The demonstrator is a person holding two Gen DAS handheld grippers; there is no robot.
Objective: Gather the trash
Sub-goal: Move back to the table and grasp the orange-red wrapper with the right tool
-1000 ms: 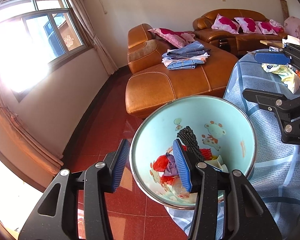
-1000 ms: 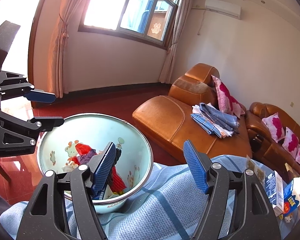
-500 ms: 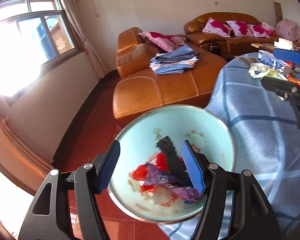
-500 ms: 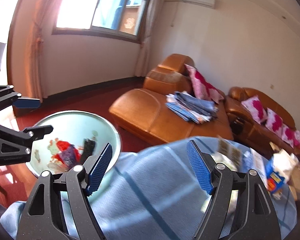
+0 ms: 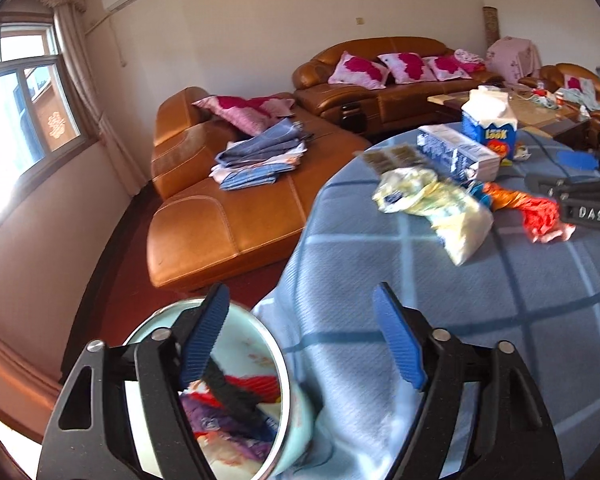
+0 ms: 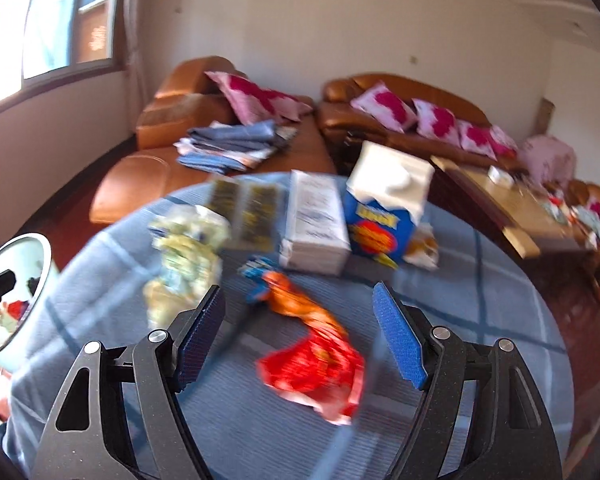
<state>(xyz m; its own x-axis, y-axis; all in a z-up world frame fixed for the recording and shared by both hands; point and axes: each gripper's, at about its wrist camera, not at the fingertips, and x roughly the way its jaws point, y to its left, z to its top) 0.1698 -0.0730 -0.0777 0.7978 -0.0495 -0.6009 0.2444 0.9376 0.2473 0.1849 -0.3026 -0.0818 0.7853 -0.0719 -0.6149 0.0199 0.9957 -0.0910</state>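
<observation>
The crumpled red-and-orange foil wrapper [image 6: 314,344] lies on the blue checked cloth of the counter [image 6: 480,320], directly ahead of and between the right gripper [image 6: 298,334] fingers, which stand wide and empty. Its long axis runs away from them, slanting left. The left gripper [image 5: 302,338], also wide and empty, sits farther off, beside the pale enamel trash basin [image 5: 288,420].

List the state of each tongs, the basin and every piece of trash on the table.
Left tongs: open, empty.
Right tongs: open, empty.
Basin: holds trash, at the table's edge.
Red wrapper: crumpled, on the table.
Yellow bag: crumpled.
Milk carton: upright.
White box: lying flat.
</observation>
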